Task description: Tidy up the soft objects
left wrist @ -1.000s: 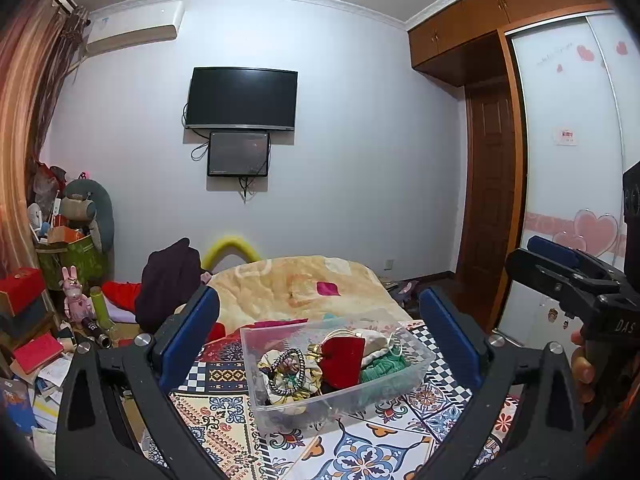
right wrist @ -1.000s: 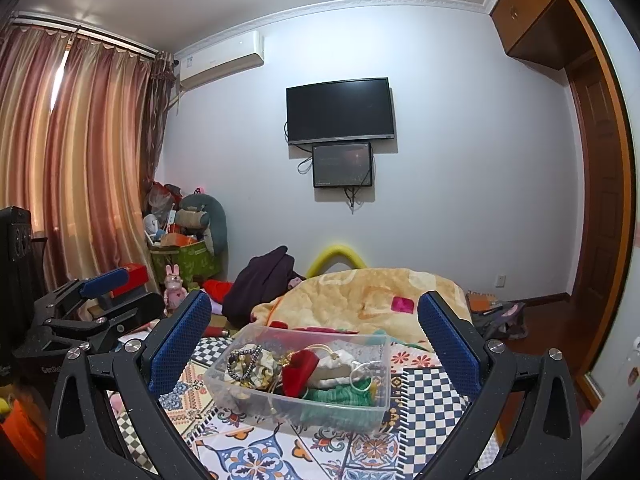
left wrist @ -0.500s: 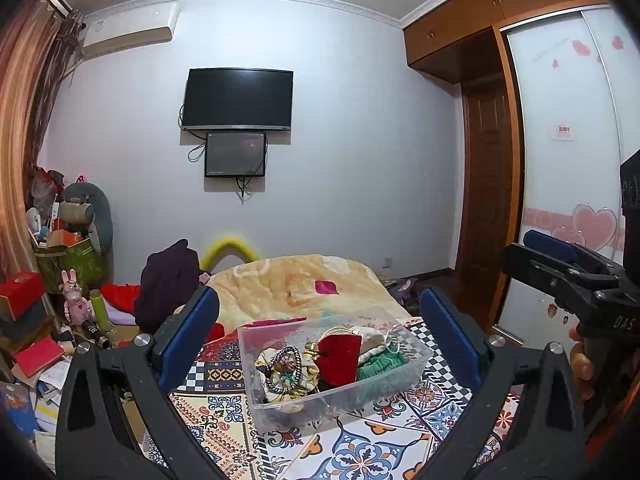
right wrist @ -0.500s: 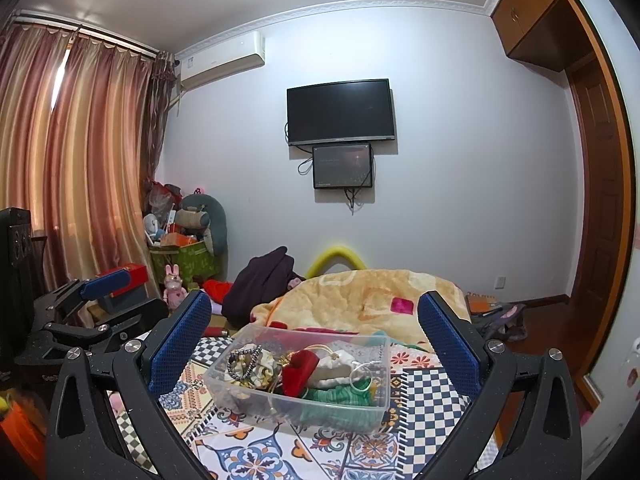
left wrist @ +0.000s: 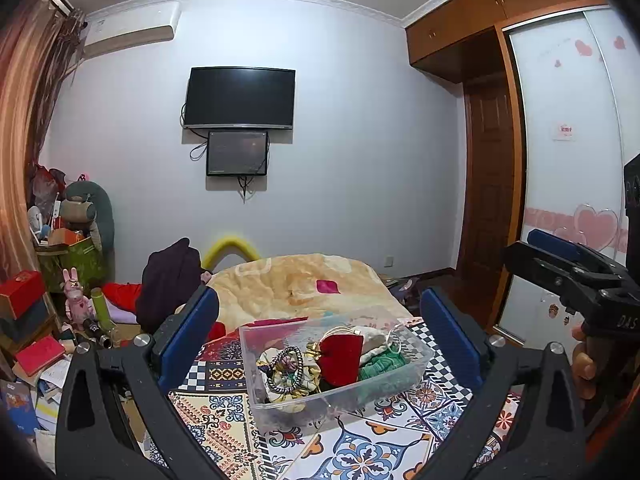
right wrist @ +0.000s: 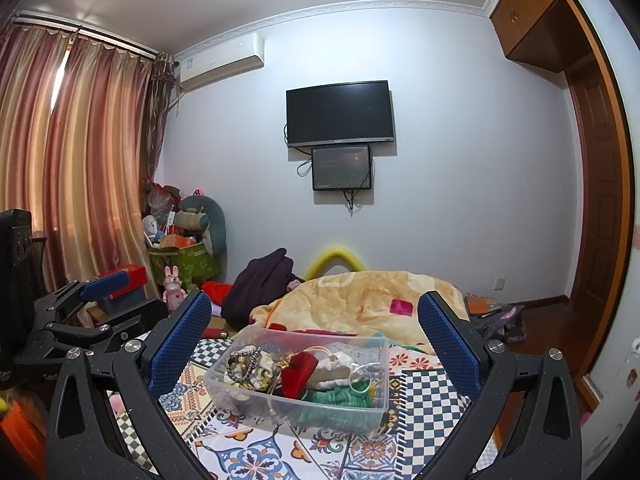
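A clear plastic bin (left wrist: 420, 354) (right wrist: 224, 390) stands on a patterned bed cover. It holds soft items: a red pouch (left wrist: 340, 358) (right wrist: 298, 372), a green knit piece (left wrist: 380, 366) (right wrist: 332, 398), a white pouch (right wrist: 334, 362) and a beaded bracelet (left wrist: 286, 368) (right wrist: 242, 362). My left gripper (left wrist: 320, 320) is open and empty, held above and in front of the bin. My right gripper (right wrist: 314, 318) is open and empty, likewise facing the bin. Each gripper shows at the edge of the other's view.
A yellow blanket (left wrist: 304, 284) (right wrist: 360, 300) is heaped behind the bin, with a dark garment (left wrist: 170, 280) to its left. Boxes, books and toys (left wrist: 72, 292) crowd the left side. A wardrobe (left wrist: 568, 160) and door stand at right.
Both grippers have hardly moved. The left view has drifted slightly, so the bin sits a little more to the left. Both stay open.
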`<state>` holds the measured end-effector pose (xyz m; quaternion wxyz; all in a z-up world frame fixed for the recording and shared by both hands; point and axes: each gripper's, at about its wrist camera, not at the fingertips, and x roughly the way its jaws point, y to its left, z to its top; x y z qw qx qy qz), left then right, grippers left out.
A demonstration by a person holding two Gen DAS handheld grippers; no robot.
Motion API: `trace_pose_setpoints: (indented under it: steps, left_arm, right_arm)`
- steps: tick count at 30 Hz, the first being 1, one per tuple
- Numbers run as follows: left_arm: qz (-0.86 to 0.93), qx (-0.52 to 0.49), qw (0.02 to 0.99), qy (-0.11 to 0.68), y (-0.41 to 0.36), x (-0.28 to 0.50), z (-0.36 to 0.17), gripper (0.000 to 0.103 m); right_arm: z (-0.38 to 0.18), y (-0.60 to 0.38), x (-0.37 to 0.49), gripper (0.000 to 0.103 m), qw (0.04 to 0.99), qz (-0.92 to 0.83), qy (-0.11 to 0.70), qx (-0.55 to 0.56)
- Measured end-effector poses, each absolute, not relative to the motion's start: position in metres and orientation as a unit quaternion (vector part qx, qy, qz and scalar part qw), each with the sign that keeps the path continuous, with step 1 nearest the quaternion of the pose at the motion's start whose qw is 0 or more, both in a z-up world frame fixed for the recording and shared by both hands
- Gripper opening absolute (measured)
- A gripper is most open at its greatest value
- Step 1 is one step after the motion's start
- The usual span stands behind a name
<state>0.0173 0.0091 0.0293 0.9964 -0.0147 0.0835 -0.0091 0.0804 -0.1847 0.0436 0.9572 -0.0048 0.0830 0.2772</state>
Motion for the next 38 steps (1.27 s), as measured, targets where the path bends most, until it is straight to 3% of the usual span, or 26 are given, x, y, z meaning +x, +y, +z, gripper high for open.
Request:
trace_pose_setpoints:
  steps: [38]
  left_arm:
    - [-0.02,-0.024,0.995,0.094,0.0097,0.0186,0.0298,0.102]
  right_arm:
    - [0.0428,-0.1875,0.0858,0.103,0.957,0.274,0.09,-0.007]
